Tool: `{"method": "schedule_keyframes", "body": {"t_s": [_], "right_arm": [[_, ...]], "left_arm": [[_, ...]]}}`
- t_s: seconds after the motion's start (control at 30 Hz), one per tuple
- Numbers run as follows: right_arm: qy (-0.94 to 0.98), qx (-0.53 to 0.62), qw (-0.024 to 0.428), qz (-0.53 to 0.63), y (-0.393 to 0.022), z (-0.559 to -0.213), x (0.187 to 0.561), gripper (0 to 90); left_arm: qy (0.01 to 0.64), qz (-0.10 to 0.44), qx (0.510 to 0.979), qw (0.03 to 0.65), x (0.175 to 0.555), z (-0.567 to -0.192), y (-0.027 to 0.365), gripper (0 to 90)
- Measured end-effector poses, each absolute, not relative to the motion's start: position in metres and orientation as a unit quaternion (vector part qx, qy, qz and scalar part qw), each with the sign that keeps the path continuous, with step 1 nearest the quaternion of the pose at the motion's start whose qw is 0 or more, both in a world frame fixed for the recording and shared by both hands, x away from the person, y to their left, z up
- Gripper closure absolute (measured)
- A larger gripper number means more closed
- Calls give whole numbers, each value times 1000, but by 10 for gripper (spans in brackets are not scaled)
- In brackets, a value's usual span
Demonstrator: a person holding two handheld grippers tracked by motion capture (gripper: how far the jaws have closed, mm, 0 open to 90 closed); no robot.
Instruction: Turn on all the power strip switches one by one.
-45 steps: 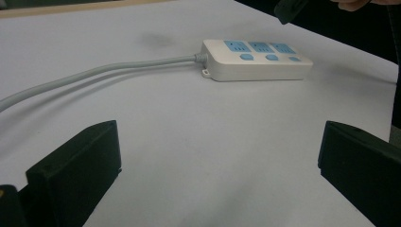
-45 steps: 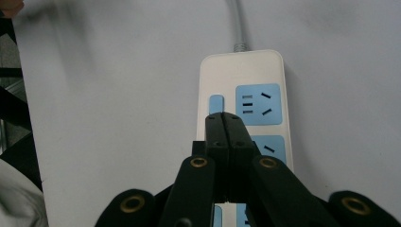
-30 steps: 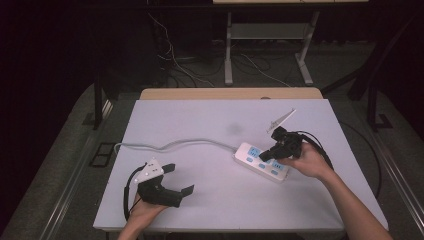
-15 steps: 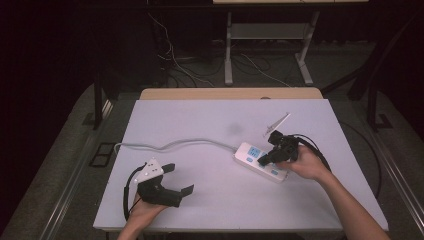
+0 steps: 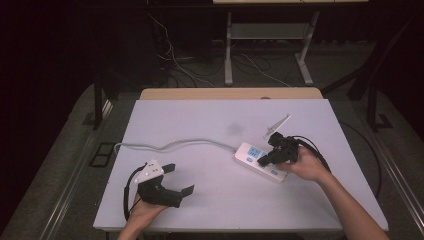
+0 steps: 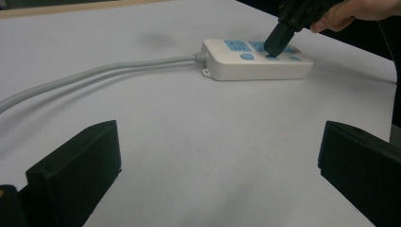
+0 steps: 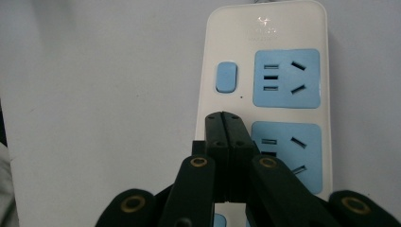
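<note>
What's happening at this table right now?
A person holds a gripper in each hand over a white table. The right gripper, jaws shut with nothing between them, presses its tip down onto the white power strip at one of its blue switch buttons. The left gripper rests open near the table's front edge, well away from the strip. The strip's grey cord trails off to the left.

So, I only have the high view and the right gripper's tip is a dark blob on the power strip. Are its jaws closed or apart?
Observer: Closed. In the right gripper view the right gripper has both jaws pressed flat together, nothing between them.
Operator: What is the tip on?
Observer: The left gripper view shows it on a small blue switch of the power strip, the middle one.
Operator: And the left gripper?
Observer: The left gripper is open, over bare table.
</note>
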State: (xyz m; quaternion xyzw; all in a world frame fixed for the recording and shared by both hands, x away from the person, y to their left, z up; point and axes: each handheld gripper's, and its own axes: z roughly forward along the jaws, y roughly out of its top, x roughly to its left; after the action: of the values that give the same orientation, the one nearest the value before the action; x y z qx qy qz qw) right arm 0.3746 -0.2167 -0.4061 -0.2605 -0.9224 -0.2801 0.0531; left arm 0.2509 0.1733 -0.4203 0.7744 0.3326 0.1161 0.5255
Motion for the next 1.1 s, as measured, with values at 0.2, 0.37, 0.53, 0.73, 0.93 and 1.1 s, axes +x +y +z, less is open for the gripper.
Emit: {"method": "schedule_keyframes", "body": {"t_s": [0.2,0.37,0.53,0.73,0.93,1.1], "right_arm": [[-925,-255,49,-278,-216,-406,374,900],[-925,-254,51,-279,-216,-407,374,900],[-927,-250,46,-277,-216,-407,373,900],[-927,-248,38,-279,-215,-407,373,900],[-926,-248,38,-281,-215,-408,373,900],[-927,-246,31,-282,-215,-409,371,900]], "left_arm": [[330,116,777,524,251,-420,173,0],[329,115,778,523,251,-420,172,0],[330,113,776,525,251,-420,172,0],[330,113,777,524,250,-420,172,0],[331,113,777,524,251,-420,173,0],[330,112,776,526,250,-420,172,0]]}}
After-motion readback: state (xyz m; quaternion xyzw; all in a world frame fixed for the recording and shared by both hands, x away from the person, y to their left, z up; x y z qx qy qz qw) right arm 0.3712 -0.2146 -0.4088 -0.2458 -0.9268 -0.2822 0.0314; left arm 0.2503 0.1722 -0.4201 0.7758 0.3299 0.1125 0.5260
